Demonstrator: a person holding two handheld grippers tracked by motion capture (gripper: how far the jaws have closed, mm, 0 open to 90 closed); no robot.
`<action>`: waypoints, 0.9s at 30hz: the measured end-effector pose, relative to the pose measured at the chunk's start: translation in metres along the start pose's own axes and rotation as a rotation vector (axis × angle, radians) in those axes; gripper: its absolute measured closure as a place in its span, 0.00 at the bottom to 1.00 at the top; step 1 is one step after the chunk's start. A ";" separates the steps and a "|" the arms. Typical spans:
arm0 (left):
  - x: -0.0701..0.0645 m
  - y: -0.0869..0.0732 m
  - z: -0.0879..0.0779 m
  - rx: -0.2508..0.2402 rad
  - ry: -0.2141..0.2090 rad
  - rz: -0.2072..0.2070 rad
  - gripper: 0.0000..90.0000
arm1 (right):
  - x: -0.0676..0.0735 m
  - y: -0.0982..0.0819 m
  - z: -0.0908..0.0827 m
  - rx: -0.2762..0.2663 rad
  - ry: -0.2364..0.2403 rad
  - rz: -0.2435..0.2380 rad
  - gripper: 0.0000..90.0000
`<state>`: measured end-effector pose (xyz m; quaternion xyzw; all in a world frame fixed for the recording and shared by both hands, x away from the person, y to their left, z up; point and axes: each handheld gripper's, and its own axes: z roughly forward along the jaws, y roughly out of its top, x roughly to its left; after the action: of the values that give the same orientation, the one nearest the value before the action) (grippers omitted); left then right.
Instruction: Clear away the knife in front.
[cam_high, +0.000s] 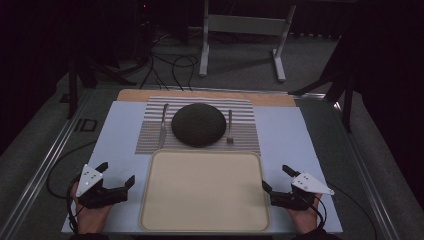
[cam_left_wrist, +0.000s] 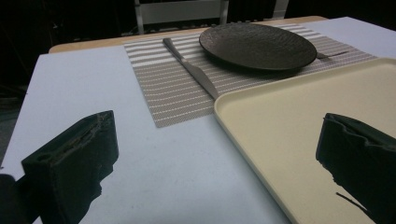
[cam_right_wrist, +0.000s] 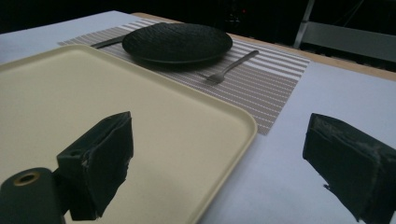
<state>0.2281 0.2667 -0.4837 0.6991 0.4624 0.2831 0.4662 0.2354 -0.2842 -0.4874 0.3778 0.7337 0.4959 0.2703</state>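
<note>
tray (cam_high: 205, 220): plain cream, no pattern
plate (cam_high: 198, 125): black, pebbled texture
placemat (cam_high: 150, 134): beige-grey with thin white stripes
knife (cam_high: 163, 127): dull silver
fork (cam_high: 230, 125): dull silver
bench (cam_high: 120, 130): pale blue-grey cover, wood-coloured far edge
fingers (cam_left_wrist: 74, 158): black

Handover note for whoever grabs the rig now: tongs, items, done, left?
Left tongs: open, holding nothing, low over the table left of the tray.
Right tongs: open, holding nothing, right of the tray.
Items: the dark plate sits on the striped placemat beyond the tray, the knife lies left of the plate and the fork right of it, both on the mat. The tray holds nothing.
Done: nothing is gripped or on the tray.
Left: probably moving the plate, knife and fork to the tray, judging by the layout.
</note>
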 end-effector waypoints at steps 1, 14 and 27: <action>0.000 0.000 0.000 0.006 -0.007 0.002 0.00 | 0.000 0.000 0.000 0.004 -0.005 0.002 0.10; -0.003 0.010 0.008 0.031 -0.033 0.027 0.00 | 0.001 0.000 0.002 -0.001 -0.035 -0.002 0.10; -0.001 0.032 0.016 0.010 -0.028 0.011 0.00 | -0.002 0.000 0.000 -0.018 -0.049 0.005 0.10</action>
<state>0.2527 0.2555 -0.4610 0.7079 0.4535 0.2733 0.4676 0.2367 -0.2855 -0.4872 0.3893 0.7214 0.4937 0.2904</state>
